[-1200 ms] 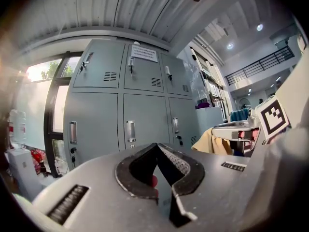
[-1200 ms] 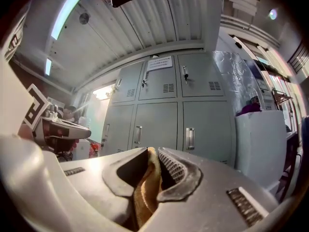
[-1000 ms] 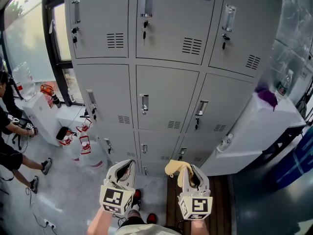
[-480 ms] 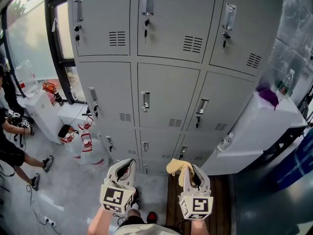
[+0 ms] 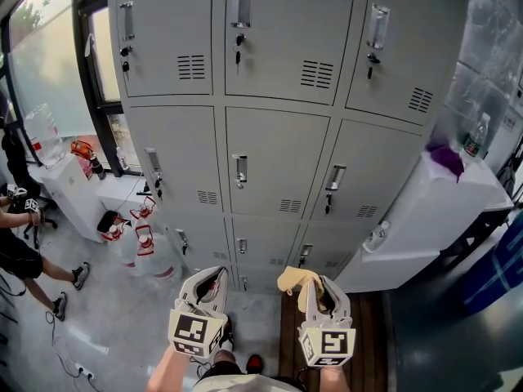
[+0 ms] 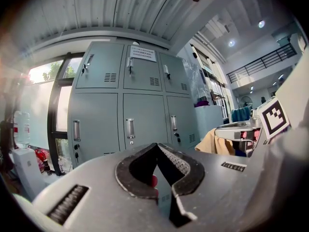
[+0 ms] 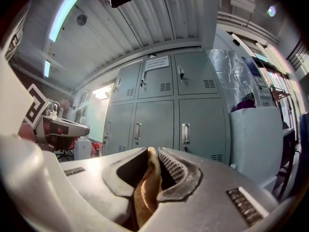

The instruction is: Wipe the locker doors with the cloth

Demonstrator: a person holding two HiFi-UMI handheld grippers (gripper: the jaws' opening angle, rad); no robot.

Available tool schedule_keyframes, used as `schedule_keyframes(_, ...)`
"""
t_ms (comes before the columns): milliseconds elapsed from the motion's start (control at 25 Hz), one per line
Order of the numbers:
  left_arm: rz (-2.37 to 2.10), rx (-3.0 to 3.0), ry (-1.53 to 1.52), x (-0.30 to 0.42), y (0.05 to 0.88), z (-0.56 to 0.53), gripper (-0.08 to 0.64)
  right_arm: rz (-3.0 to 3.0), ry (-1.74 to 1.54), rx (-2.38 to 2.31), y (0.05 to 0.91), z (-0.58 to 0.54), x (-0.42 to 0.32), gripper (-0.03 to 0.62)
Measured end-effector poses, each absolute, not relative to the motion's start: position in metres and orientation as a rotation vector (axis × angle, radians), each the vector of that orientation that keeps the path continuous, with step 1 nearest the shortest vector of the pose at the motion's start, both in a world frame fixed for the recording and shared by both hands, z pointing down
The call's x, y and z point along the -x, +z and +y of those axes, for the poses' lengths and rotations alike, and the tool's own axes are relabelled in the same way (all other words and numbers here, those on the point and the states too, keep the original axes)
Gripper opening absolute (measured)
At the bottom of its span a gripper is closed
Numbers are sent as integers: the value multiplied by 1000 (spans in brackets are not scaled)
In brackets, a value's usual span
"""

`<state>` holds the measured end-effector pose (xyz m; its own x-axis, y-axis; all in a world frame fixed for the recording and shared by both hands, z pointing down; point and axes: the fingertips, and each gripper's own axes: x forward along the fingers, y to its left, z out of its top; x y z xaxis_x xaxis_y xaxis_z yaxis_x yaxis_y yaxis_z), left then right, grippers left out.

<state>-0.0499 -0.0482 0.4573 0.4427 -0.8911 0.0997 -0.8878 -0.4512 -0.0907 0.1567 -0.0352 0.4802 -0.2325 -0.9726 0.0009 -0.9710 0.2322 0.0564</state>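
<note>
A bank of grey locker doors (image 5: 278, 162) stands in front of me, three columns wide, each door with a handle and a vent; it also fills the left gripper view (image 6: 130, 105) and the right gripper view (image 7: 159, 110). My right gripper (image 5: 315, 288) is shut on a tan cloth (image 5: 296, 280), which hangs between its jaws (image 7: 147, 178), short of the doors. My left gripper (image 5: 208, 288) is shut and holds nothing (image 6: 157, 151). Both are held low, apart from the lockers.
A white cabinet (image 5: 425, 219) with a purple thing on top stands right of the lockers. At left are a window, a white unit (image 5: 69, 194), red-and-white items on the floor (image 5: 135, 235) and a seated person (image 5: 20, 251).
The view has shifted only slightly; the person at left has moved a little. Both grippers hold the same pose.
</note>
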Motion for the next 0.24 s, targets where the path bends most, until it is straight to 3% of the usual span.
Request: schedule_keyframes(240, 1628, 2648, -200, 46, 455, -48, 20, -2433, -74, -1928, 477, -35, -160, 72)
